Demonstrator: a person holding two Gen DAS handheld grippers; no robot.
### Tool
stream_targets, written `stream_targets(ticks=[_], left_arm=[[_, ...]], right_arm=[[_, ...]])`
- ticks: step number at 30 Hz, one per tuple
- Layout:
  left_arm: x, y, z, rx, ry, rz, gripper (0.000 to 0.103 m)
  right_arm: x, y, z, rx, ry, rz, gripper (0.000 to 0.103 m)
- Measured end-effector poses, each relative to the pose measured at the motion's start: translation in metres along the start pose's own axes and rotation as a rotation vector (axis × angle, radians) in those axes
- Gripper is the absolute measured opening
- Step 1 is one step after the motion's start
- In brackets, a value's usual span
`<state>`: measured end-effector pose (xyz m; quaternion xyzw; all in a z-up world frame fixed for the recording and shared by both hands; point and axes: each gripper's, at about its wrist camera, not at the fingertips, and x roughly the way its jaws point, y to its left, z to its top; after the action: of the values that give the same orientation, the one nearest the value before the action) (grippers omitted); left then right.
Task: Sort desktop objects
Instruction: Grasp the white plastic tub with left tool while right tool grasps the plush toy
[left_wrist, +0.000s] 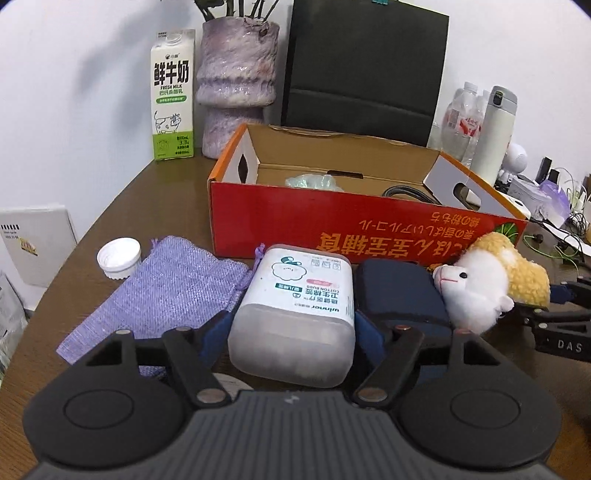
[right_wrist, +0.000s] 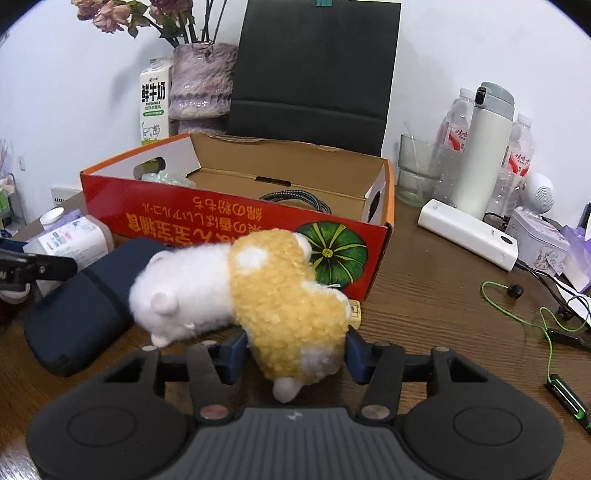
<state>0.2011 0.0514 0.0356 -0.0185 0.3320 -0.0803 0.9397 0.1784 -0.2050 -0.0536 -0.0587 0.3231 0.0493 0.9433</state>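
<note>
Both grippers are loaded, and each load has the same way to go: up the frame and over the near wall of the red pumpkin carton (left_wrist: 332, 221), which stands open-topped straight ahead of both. In the left wrist view the left gripper (left_wrist: 291, 325) pinches a cotton bud box (left_wrist: 295, 314) by its two long sides at the lower centre of the frame, the box's long axis running forward along the fingers toward the carton. In the right wrist view the right gripper (right_wrist: 293, 350) is closed on the yellow hind part of a plush sheep (right_wrist: 240, 291) at lower centre; the toy's long axis runs toward the left of the frame, its white head over a dark blue pouch (right_wrist: 77, 310). By my judgement both stand about equally near the carton.
</note>
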Motion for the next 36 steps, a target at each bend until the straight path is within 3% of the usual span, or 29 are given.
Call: stream_targets(ticks=[4, 6, 8, 10, 15, 18, 21, 22, 23, 25, 30, 36], left_arm=[[0.002, -0.003, -0.002, 0.001, -0.001, 0.004, 0.074], [0.002, -0.002, -0.002, -0.004, -0.002, 0.001, 0.074], [0.003, -0.002, -0.001, -0.011, -0.002, -0.001, 0.074], [0.003, -0.002, -0.001, -0.013, -0.003, 0.0, 0.074], [0.005, -0.005, 0.001, -0.015, -0.006, 0.018, 0.076], [0.007, -0.006, 0.002, -0.018, -0.006, 0.026, 0.076], [0.009, -0.007, 0.002, -0.017, -0.005, 0.025, 0.076], [0.008, -0.008, 0.002, -0.015, -0.005, 0.025, 0.076], [0.008, -0.008, 0.001, -0.012, -0.006, 0.027, 0.076], [0.008, -0.009, 0.001, -0.011, -0.005, 0.023, 0.07], [0.003, -0.01, -0.001, -0.025, -0.018, 0.047, 0.068], [-0.019, -0.007, 0.0, -0.088, -0.095, -0.003, 0.066]], right_arm=[[-0.003, 0.002, -0.001, -0.008, 0.0, -0.001, 0.049], [-0.005, 0.001, -0.003, -0.005, 0.014, -0.004, 0.054], [-0.01, 0.001, -0.005, -0.019, 0.017, -0.025, 0.07], [-0.016, 0.001, -0.004, -0.036, -0.014, -0.052, 0.077], [-0.018, 0.012, 0.007, -0.154, -0.088, -0.105, 0.086], [-0.007, 0.017, 0.012, -0.207, -0.087, -0.087, 0.086], [0.0, 0.018, 0.012, -0.203, -0.059, -0.034, 0.077], [0.001, 0.017, 0.01, -0.202, -0.046, -0.006, 0.059], [0.002, 0.018, 0.008, -0.203, -0.044, -0.008, 0.056], [-0.002, 0.017, 0.007, -0.201, -0.055, 0.003, 0.052], [-0.008, 0.015, 0.001, -0.141, -0.072, -0.004, 0.049], [-0.027, 0.013, -0.005, -0.09, -0.132, -0.029, 0.046]])
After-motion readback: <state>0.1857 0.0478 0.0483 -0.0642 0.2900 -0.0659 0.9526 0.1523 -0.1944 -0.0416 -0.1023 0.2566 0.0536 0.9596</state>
